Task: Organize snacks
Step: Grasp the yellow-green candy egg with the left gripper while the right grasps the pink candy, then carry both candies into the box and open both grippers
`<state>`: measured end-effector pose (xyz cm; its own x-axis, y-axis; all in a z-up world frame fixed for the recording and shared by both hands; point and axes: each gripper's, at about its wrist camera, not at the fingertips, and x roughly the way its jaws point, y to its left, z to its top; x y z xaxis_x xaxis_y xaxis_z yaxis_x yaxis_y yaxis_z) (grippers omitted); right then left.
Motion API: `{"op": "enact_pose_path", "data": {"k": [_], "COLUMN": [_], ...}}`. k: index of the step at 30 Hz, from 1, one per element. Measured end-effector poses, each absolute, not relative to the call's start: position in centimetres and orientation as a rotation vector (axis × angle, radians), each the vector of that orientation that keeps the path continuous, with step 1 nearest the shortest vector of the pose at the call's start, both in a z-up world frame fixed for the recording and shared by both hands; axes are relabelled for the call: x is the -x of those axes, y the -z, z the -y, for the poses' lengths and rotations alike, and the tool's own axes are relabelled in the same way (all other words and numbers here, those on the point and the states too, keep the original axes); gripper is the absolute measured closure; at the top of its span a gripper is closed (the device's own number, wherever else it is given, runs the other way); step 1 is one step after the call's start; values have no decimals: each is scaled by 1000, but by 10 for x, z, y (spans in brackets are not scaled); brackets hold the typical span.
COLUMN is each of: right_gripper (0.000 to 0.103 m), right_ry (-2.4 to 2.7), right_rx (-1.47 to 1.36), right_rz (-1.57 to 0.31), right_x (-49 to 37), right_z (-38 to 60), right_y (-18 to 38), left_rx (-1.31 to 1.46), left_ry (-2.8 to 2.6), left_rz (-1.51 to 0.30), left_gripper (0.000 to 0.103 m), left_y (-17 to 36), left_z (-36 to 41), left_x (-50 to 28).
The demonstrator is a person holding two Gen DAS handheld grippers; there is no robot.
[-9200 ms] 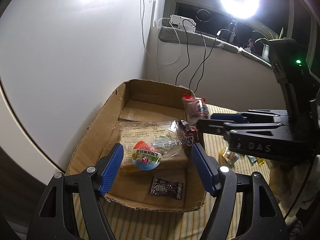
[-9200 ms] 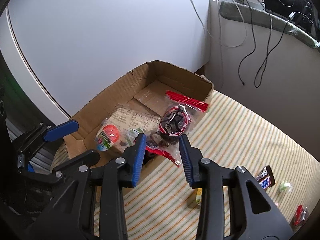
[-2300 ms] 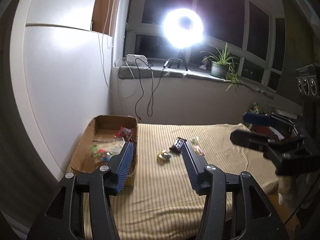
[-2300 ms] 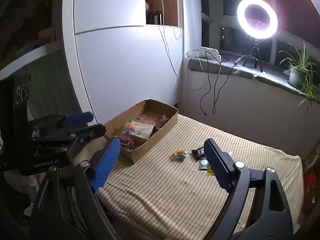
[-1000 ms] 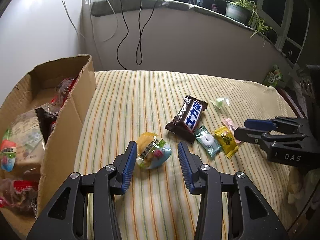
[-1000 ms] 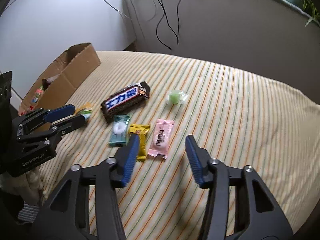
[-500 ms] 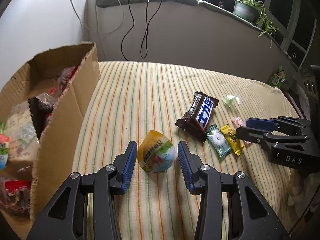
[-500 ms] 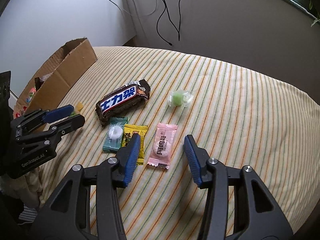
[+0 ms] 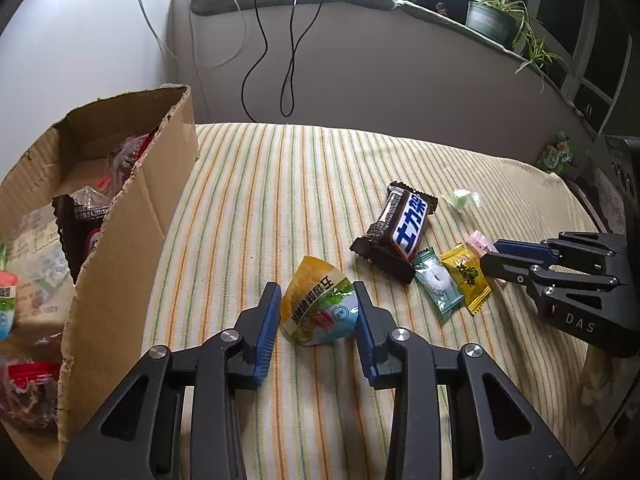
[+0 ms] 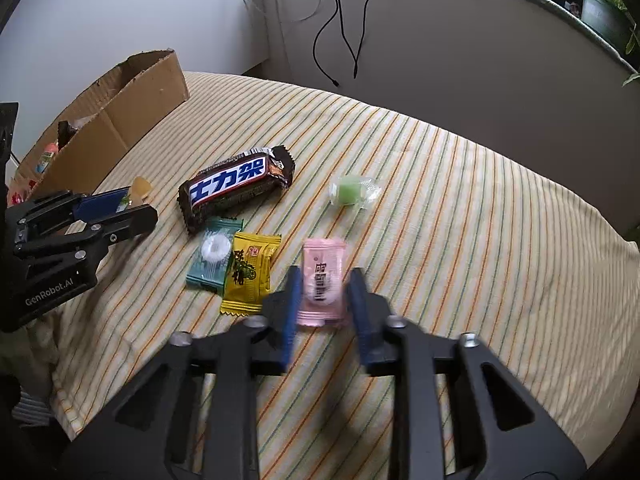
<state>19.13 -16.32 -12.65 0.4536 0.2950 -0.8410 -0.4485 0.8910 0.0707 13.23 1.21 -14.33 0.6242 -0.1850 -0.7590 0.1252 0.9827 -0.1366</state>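
L gripper [image 9: 316, 312] jaws closing on the jelly cup [image 9: 318, 308], pads at both sides. R gripper [image 10: 325, 286] clamped on pink candy [image 10: 323, 276], long axis along my fingers. Cardboard box [image 9: 132, 216] lies left of both, L nearer, so cup goes 1st imo.

A cone-shaped yellow and blue snack pack [image 9: 318, 308] is sitting tipped on the striped cloth, just beside the cardboard box [image 9: 120, 232] that is already holding several packets. Further along, a brown chocolate bar [image 10: 236, 186], a teal mint [image 10: 212, 252], a yellow sweet [image 10: 248, 270] and a pink sweet [image 10: 323, 280] are lying close together; a green candy [image 10: 350, 192] is lying apart.
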Motion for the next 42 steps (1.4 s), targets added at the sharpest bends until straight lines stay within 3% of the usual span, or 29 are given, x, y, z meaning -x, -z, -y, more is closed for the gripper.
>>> {"op": "enact_pose_path", "data": {"k": [22,42], "right_gripper": [83,83], "right_ry": [-478,-638], "right_rx": [115,137], "right_rz": [-904,-813], "right_x": [-173,-172], "right_z": [165,53], "right_y": [81,29], "left_rx": [104,156], "left_ry": [205,84], "left_rz": [-795,-716], "left_gripper": [70,70], "left_y": [108,71], "left_z": [-20,-112], "left_x": [-107,-91]}}
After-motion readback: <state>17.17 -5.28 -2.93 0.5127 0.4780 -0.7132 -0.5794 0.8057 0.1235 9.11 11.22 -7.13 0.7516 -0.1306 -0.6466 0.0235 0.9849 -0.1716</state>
